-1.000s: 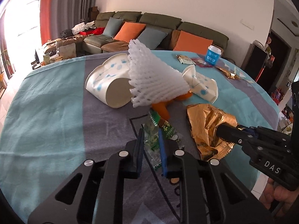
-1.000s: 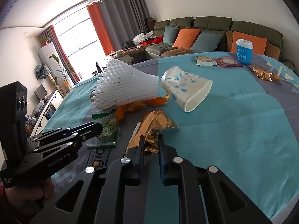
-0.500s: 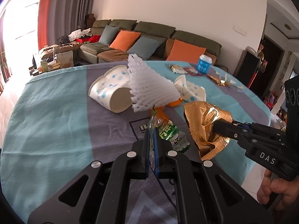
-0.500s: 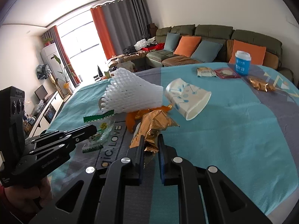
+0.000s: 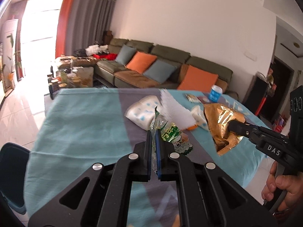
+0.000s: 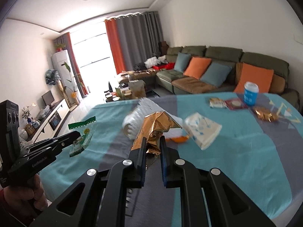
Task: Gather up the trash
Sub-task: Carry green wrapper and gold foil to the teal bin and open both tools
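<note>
Trash is mid-pickup: left gripper [image 5: 155,132] is clamped on the green wrapper [image 5: 170,132], right gripper [image 6: 153,141] is pinching the gold wrapper [image 6: 157,126], both clear of the table [image 6: 246,151]. Looks like the carry-off step. Next it needs a bin, none visible.

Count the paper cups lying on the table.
2. One cup lies on its side left of the white foam net; the other cup lies tipped to the right of it. More could be hidden behind the net.
</note>
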